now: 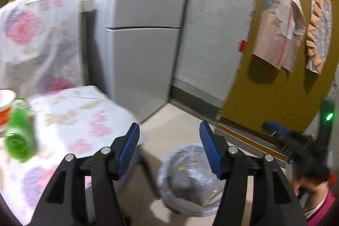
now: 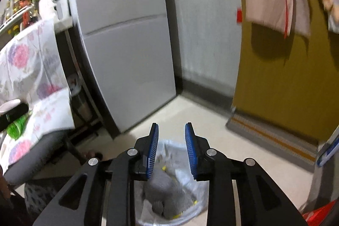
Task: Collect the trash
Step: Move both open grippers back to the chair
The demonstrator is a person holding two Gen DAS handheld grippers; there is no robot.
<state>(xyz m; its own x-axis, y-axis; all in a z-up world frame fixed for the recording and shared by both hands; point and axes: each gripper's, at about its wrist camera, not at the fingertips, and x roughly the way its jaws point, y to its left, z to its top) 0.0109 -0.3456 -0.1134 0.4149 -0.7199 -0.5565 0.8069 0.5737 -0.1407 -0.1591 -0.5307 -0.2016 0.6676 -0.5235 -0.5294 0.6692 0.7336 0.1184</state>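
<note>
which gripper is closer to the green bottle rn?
Left. The left gripper hangs open just off the table edge, the green bottle lying to its left. The right gripper, open, sits above the trash bin, farther from it.

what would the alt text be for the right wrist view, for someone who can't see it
The right gripper, open and empty, hangs over a plastic-lined trash bin on the pale floor, with grey crumpled waste inside. Behind stand a white fridge and a mustard-yellow door; at left, a floral-covered table holds a green bottle.
</note>
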